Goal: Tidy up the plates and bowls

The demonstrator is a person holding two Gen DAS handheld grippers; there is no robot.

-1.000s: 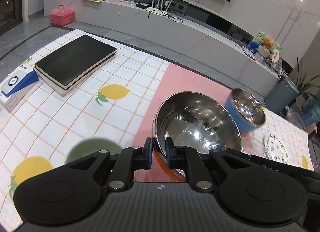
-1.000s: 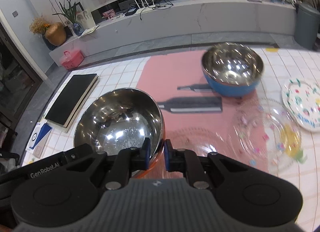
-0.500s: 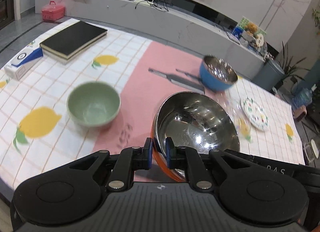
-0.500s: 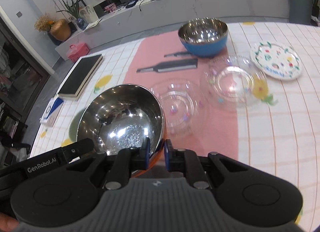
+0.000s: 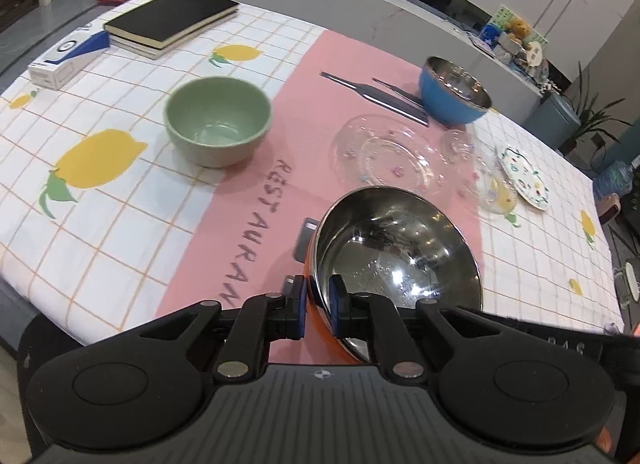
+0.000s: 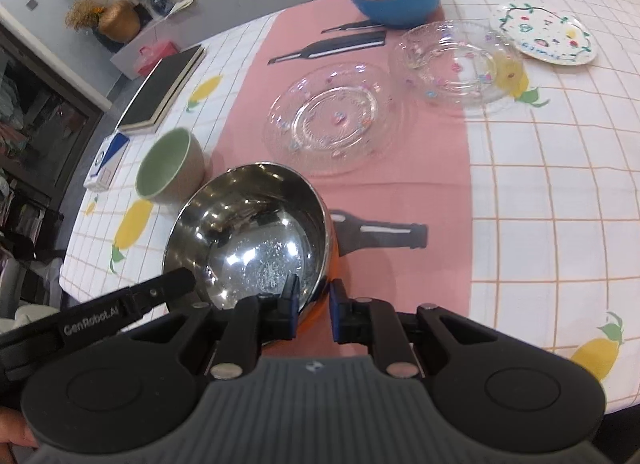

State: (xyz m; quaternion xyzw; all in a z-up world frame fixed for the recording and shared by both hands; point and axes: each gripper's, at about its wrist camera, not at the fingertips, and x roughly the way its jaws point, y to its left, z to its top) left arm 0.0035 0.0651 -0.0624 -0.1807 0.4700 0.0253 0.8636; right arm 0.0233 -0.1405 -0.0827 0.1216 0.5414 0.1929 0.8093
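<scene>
A steel bowl with an orange outside (image 5: 392,256) is gripped by its near rim over the pink strip by the table's front. My left gripper (image 5: 318,306) pinches that rim, one pad inside and one outside, jaws closing tighter. My right gripper (image 6: 314,304) is shut on the same bowl (image 6: 248,232) at the rim's right side. The left gripper's finger (image 6: 176,278) shows on the bowl's left edge. I cannot tell whether the bowl rests on the cloth. A green bowl (image 5: 218,120) stands left of it. A blue bowl (image 5: 454,96) stands at the back.
Two clear glass plates (image 6: 336,120) (image 6: 456,64) lie on the cloth behind the steel bowl, a patterned white plate (image 6: 544,38) at far right. Dark books (image 5: 172,20) and a blue-white box (image 5: 68,58) sit at far left. Flat dark cutlery shapes (image 6: 332,48) mark the pink strip.
Both grippers have carried the steel bowl back toward the table's front edge and slightly down. The green bowl, glass plates and blue bowl now lie farther ahead.
</scene>
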